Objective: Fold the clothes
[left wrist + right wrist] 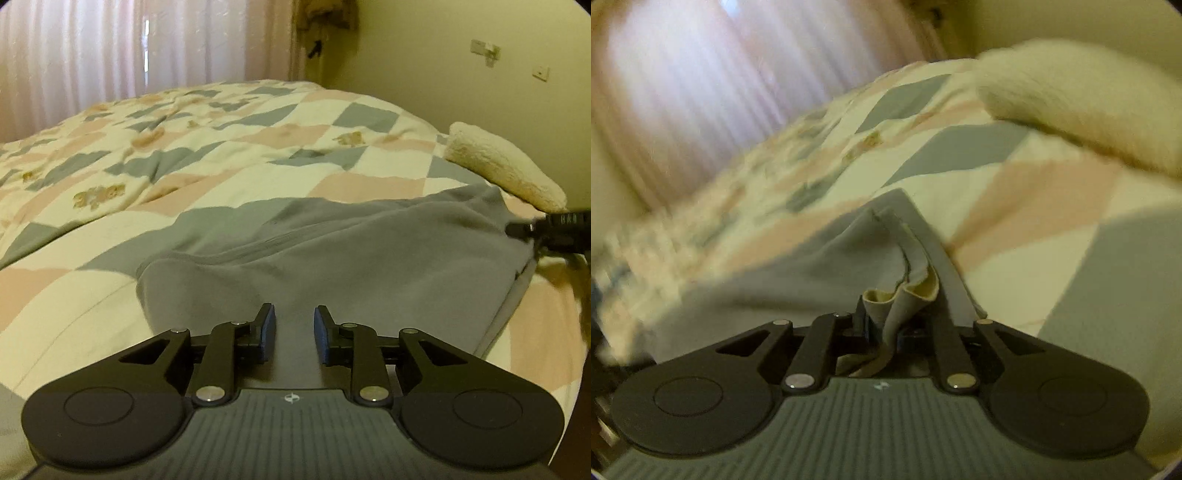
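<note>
Now we take the grey garment (332, 243) as our landmark; it lies spread on the bed's checked quilt (229, 140), which runs pink, cream and grey-blue toward the pale curtains (110, 48) behind it. At the garment's near edge we see the left tongs (294, 332) released, their 2 blue-padded fingers (269, 328) standing apart with bare grey cloth showing between them and nothing held. Beyond the garment's far right corner a cream fluffy cushion (506, 166) rests on the quilt. At that right corner, in the left wrist view, the right tongs (517, 229) reach in from the frame edge and touch the cloth. In the right wrist view we find the right tongs (886, 325) clenched on the grey garment (798, 266): a bunched fold of its hem, with a pale inner lining, rises between the fingers, and the cloth is pulled up into a ridge from there. That view is blurred, especially on its left side.
</note>
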`<state>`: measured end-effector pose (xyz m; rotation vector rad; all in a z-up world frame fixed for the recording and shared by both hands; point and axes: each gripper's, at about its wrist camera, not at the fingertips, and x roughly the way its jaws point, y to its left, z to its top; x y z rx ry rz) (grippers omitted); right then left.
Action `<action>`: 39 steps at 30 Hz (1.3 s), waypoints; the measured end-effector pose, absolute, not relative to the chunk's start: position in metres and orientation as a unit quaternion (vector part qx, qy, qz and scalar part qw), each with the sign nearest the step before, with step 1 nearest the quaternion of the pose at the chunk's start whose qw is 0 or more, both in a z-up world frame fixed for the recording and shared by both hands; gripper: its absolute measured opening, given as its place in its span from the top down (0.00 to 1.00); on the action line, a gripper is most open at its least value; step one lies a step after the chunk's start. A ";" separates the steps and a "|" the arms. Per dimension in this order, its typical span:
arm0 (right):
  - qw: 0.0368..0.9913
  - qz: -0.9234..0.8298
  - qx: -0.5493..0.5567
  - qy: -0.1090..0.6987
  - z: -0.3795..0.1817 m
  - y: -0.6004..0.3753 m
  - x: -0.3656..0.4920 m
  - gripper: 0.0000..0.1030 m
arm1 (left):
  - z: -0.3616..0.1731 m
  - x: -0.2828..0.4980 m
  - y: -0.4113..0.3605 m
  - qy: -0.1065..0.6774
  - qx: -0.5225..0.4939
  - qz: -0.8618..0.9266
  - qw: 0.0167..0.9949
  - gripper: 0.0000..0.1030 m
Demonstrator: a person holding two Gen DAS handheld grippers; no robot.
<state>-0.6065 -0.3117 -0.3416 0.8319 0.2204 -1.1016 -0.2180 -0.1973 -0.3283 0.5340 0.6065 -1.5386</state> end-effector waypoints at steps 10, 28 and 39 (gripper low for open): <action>0.797 -0.502 0.327 0.074 -0.321 -0.326 -0.597 0.93 | -0.324 -0.213 -0.202 0.265 0.236 -0.677 0.645 0.73; 0.805 -0.526 0.174 0.214 -0.308 -0.321 -0.523 0.86 | -0.327 -0.214 -0.244 0.231 0.249 -0.708 0.619 0.85; 0.773 -0.567 0.181 0.221 -0.317 -0.341 -0.529 0.76 | -0.314 -0.153 -0.204 0.254 0.206 -0.658 0.678 0.87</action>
